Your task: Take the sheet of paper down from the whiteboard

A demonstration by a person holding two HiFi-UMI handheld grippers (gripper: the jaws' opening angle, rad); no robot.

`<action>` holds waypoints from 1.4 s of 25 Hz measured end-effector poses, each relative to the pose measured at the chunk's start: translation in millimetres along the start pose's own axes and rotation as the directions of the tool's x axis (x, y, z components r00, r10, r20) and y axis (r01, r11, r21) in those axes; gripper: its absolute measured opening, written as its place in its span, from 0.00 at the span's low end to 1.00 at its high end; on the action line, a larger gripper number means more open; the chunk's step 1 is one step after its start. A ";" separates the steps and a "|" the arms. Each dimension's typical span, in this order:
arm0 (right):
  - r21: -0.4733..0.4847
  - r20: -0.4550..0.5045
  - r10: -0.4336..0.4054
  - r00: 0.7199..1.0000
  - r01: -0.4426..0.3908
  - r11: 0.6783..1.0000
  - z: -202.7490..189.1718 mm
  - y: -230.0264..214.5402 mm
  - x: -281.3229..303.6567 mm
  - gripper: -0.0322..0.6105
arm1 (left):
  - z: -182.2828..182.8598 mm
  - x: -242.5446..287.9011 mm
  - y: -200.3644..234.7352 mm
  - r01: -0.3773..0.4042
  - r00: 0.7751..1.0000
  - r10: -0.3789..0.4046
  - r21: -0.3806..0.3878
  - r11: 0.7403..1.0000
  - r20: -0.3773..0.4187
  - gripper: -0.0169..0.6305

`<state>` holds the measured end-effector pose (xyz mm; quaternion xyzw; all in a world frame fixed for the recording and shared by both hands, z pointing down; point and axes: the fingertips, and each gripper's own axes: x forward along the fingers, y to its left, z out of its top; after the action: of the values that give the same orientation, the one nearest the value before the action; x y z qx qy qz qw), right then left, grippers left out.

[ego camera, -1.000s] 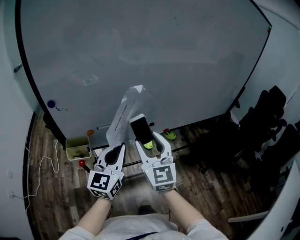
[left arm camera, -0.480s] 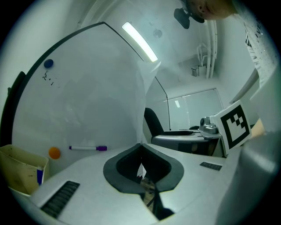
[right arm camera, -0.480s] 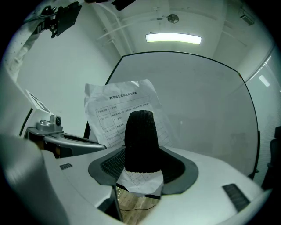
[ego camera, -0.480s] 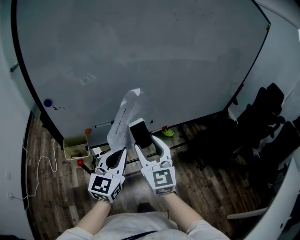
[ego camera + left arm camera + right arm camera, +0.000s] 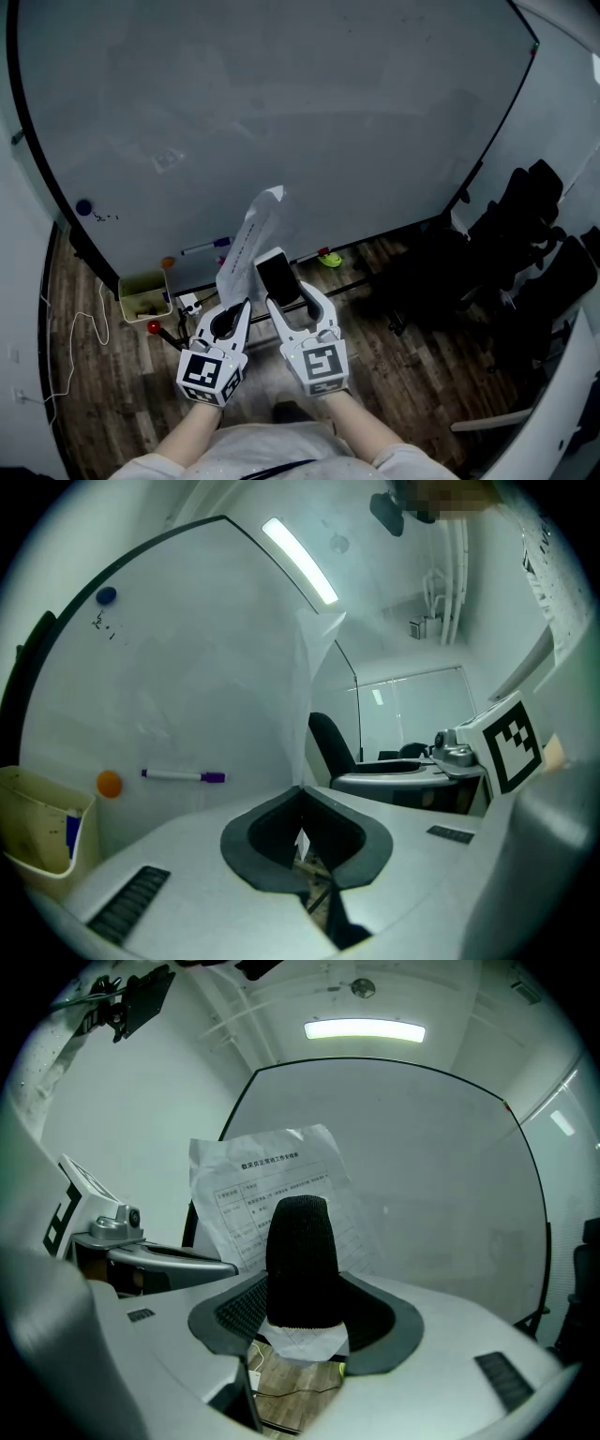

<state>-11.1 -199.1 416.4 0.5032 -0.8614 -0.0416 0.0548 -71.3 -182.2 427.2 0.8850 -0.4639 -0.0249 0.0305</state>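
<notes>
**Sheet's off the board, both grippers hanging out in front of it**

The whiteboard (image 5: pixel 328 122) is filling pretty much the whole upper part of the head view, from 9 o'clock round to 2. A dark wood floor (image 5: pixel 403 375) is running under it. A bunch of black office chairs (image 5: pixel 534 234) is sitting over at 3 o'clock.

Down at 6 o'clock the person is holding the two grippers side by side, both pointing at the board. The left gripper (image 5: pixel 234 307) is keeping its fingers pressed together on the bottom edge of the sheet of paper (image 5: pixel 246 246). You can see a sliver of white pinched between the pads in the left gripper view. The sheet is standing up out of those fingers toward 12 o'clock, twisted and free in the air rather than lying flat on the board.

The right gripper (image 5: pixel 292 298) is clamping its fingers on a black felt-looking block (image 5: pixel 278 277) with a white edge, just at 3 o'clock of the sheet. From the right gripper view the printed side of the paper is showing behind that block. I can't tell if the two are touching.

Small stuff: a yellow bin (image 5: pixel 143 295) is hanging at 9 o'clock of the grippers. A purple-capped marker (image 5: pixel 206 247), an orange dot (image 5: pixel 167 263) and a blue magnet (image 5: pixel 84 207) are sitting low on the board.
</notes>
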 end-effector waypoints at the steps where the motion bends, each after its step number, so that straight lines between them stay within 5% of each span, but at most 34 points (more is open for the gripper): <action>1: 0.004 -0.005 0.001 1.000 -0.001 1.000 -2.7 0.4 -1.2 0.42 | -2.0 0.6 -1.2 0.003 1.000 -0.003 -0.005 1.000 -0.004 0.05; 35: 0.113 -0.088 0.008 0.996 0.002 0.994 -63.5 3.9 -24.9 0.42 | -67.2 2.1 -8.6 0.005 0.995 -0.009 -0.041 0.999 -0.099 0.05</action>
<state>6.3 -176.5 478.5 0.5055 -0.8599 0.0299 0.0643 -58.2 -176.9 493.5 0.8860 -0.4581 0.0096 0.0713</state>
